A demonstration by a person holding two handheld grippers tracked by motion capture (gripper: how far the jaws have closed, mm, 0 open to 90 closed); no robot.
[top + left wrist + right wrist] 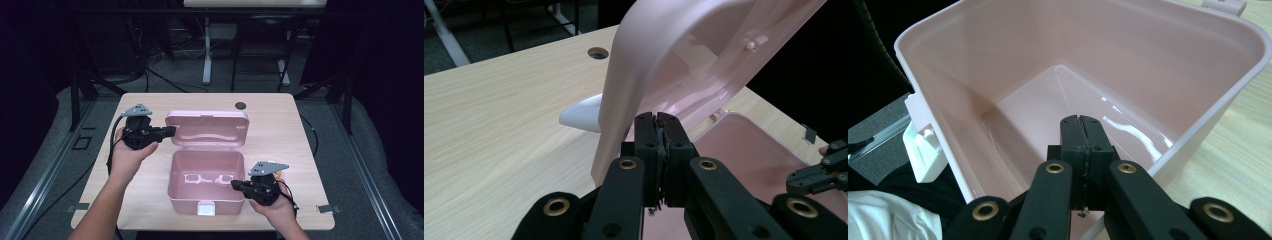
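A pink plastic box (190, 199) stands open at the middle of the table, its lid (207, 127) raised at the back. My left gripper (172, 131) is shut beside the lid's left edge. In the left gripper view the jaws (657, 119) stand pressed together, with the lid's curved rim (624, 90) just to their left and nothing between them. My right gripper (234, 185) is at the box's right rim, also shut. Its tips (1081, 121) point over the rim into the bare pink inside of the box (998, 65).
A white latch (206, 207) sits on the box's front wall. The lid's white handle (581, 114) shows behind it. A round cable hole (241, 105) lies near the table's far edge. Light wood tabletop (280, 135) surrounds the box, with dark floor and desk legs beyond.
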